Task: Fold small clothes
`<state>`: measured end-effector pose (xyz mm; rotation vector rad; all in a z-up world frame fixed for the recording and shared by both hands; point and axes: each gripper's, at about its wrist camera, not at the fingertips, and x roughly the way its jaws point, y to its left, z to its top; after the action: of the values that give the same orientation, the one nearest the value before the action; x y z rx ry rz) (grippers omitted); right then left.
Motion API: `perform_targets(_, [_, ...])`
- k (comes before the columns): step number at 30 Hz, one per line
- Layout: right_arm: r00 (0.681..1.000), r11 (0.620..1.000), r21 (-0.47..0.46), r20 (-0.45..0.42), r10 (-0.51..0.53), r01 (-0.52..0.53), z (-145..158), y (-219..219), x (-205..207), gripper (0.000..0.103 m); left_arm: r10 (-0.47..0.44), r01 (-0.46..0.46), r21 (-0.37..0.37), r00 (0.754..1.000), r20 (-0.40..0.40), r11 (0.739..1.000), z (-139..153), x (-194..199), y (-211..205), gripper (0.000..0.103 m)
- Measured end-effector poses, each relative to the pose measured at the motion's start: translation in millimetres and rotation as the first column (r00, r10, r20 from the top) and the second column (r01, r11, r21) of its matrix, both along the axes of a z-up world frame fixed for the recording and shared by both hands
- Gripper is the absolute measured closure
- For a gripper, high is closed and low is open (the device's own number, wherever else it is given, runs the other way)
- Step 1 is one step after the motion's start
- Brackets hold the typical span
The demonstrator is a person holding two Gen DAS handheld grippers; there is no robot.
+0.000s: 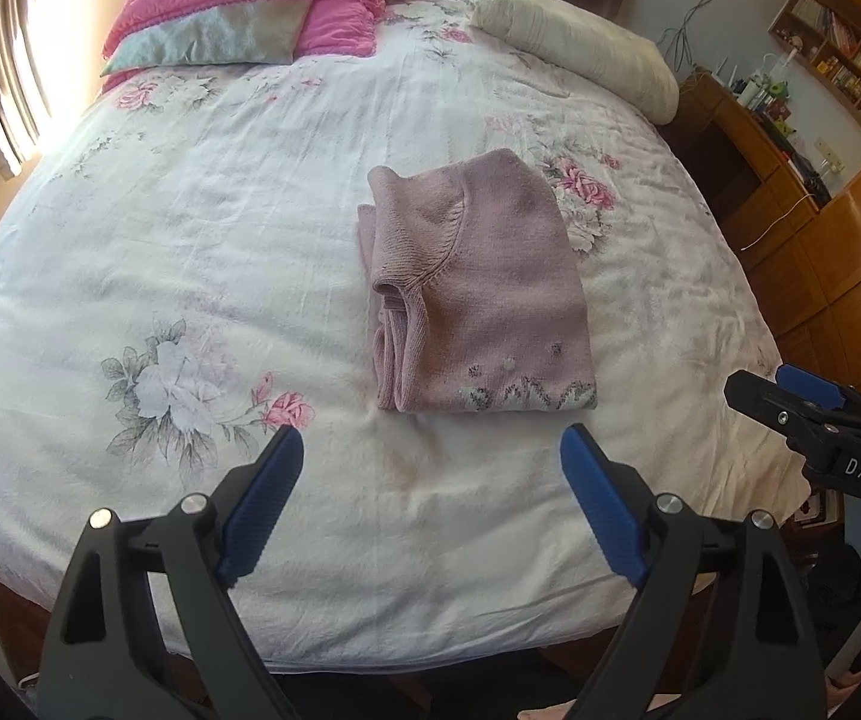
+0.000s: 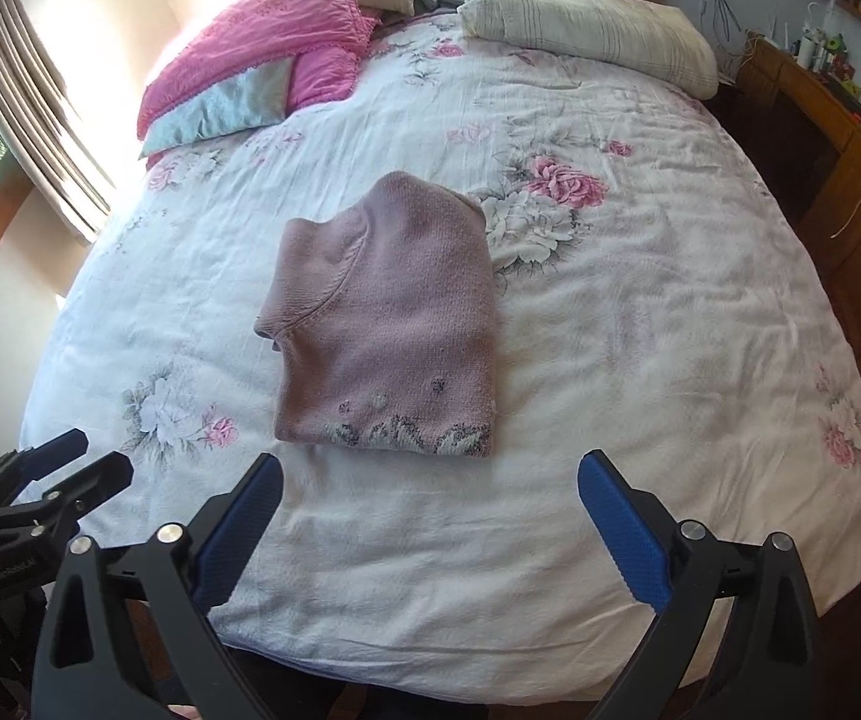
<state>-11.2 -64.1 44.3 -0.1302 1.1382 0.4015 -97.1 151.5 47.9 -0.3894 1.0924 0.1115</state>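
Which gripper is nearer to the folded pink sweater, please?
Neither clearly. The left gripper and right gripper both hover open just short of the sweater's patterned hem, the left toward its left side, the right toward its right.

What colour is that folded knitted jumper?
Dusty pink knitted jumper, grey-white floral hem; clearest in right wrist view.

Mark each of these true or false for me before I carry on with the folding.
1. The pink sweater lies folded on the floral bedspread. True.
2. The left tool is clamped on the sweater. False: it is open and clear of it.
3. The right tool is open and holds nothing. True.
4. The sweater sits on the pink pillow. False: the pillow is apart, at the head of the bed.
5. The sweater's patterned hem faces the tools. True.
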Motion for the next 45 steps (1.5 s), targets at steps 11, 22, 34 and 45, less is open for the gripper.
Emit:
perform_targets(11, [0.991, 0.995, -0.101, 0.133, 0.003, 0.011, 36.8, -0.6, -3.0, 0.004, 0.008, -0.008, 0.008, 1.000, 0.019, 1.000, 17.7, -0.1, -9.7, 0.016])
perform_targets(22, [0.994, 0.993, -0.117, 0.109, 0.018, -0.005, 33.4, -5.3, 3.9, 0.004, 0.042, -0.042, 0.023, 0.999, 0.032, 0.999, 25.6, 3.5, -14.1, 0.016])
perform_targets(34, [0.997, 0.992, -0.128, 0.076, 0.012, -0.002, 23.6, -2.9, 6.5, 0.004, 0.057, -0.058, 0.020, 0.998, 0.017, 0.998, 22.4, 4.7, -14.6, 0.016])
perform_targets(45, [0.997, 0.988, -0.153, 0.074, -0.007, 0.019, 16.3, -6.0, 7.7, 0.004, 0.049, -0.049, 0.018, 0.999, 0.006, 0.999, 18.2, 6.3, -15.6, 0.016])
